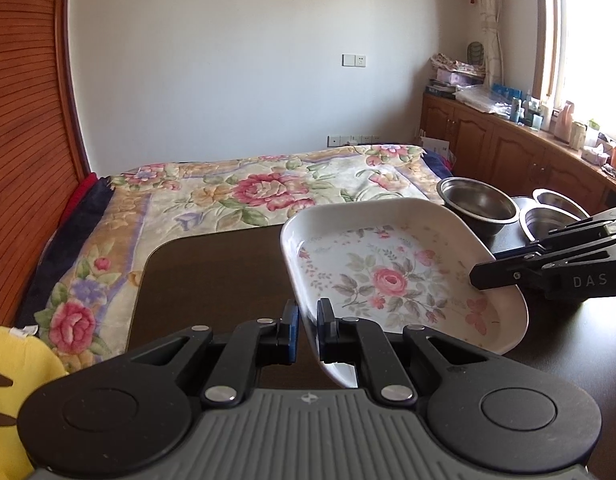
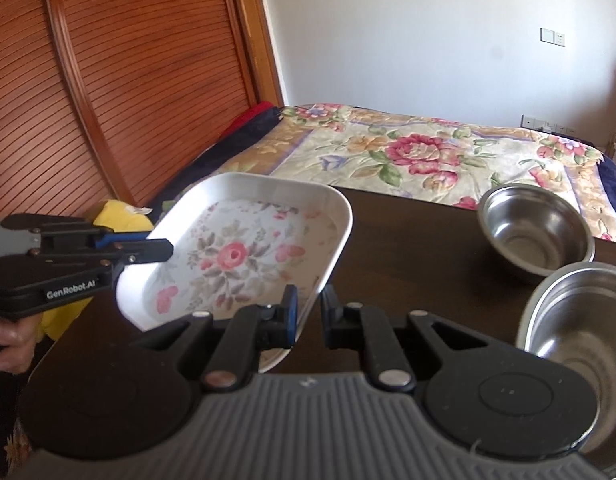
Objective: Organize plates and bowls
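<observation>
Both tongs hold the same plate [image 1: 392, 280], a white square one with a pink rose painted in the middle, and it is lifted and tilted above the dark counter [image 1: 211, 276]. The left tongs [image 1: 308, 330] are closed narrow on the plate's left edge, with the rim between the two pads. The right tongs [image 2: 308, 316] grip the opposite edge in the same way, and in the left wrist view they come in from the right side, reaching over the rim. In the right wrist view a hand [image 2: 11, 342] is wrapped around the handle of the left tool at the lower left. The side of this tool carries the words "GenRobot.AI", and on the right tool the letters "DAS" can be read. Two steel bowls [image 2: 538, 232] stand on the counter to the right of the plate, close to each other. Behind the counter is a bed [image 1: 243, 196] with a flowered blanket.
</observation>
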### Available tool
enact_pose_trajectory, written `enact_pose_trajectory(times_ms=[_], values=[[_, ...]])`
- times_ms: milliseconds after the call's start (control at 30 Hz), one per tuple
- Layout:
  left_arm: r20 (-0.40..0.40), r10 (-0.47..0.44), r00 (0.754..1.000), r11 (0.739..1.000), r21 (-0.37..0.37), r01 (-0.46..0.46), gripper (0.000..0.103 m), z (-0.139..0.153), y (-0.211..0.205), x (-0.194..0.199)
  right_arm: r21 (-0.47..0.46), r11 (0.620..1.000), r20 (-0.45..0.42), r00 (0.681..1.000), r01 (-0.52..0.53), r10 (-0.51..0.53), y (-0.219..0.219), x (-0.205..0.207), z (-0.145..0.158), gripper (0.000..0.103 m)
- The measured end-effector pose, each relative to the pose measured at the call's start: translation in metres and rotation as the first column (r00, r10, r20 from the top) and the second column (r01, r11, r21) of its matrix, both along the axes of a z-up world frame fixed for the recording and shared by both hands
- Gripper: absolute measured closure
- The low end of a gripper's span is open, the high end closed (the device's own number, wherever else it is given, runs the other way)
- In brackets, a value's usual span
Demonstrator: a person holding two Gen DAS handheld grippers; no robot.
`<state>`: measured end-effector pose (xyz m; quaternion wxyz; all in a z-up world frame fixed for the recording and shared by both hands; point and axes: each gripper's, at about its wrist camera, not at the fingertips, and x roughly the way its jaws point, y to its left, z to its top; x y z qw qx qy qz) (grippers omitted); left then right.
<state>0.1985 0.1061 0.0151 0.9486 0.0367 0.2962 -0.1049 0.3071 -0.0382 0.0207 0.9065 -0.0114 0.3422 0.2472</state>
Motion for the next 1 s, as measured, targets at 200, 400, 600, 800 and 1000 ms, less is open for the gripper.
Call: enact_pose_trajectory(times_ms=[200,400,600,800,1000], values=[[0.016,0.022,1.000,1.000,0.003,-0.022,0.093,0.005,0.007,-0.022,0.003,1.000,0.014,1.000,-0.026,0.026,0.008,-0.016,0.006,0.089],[0.037,0.041,0.998,0.999,0.024,-0.042,0.093,0.014,0.001,-0.045,0.000,0.999,0.041,0.998,-0.047,0.047,0.009,-0.039,0.013,0.089],[0.042,0.046,0.998,0.999,0.026,-0.048,0.093,0.017,-0.007,-0.067,0.001,0.998,0.052,0.997,-0.055,0.055,0.003,-0.056,0.016,0.089],[0.047,0.046,0.998,0.998,0.029,-0.048,0.093,0.017,-0.016,-0.087,0.006,0.998,0.059,0.997,-0.055,0.055,-0.004,-0.072,0.014,0.089],[0.041,0.049,0.998,0.998,0.030,-0.050,0.093,0.009,-0.023,-0.107,0.014,0.999,0.055,0.997,-0.049,0.048,-0.012,-0.086,0.008,0.089]])
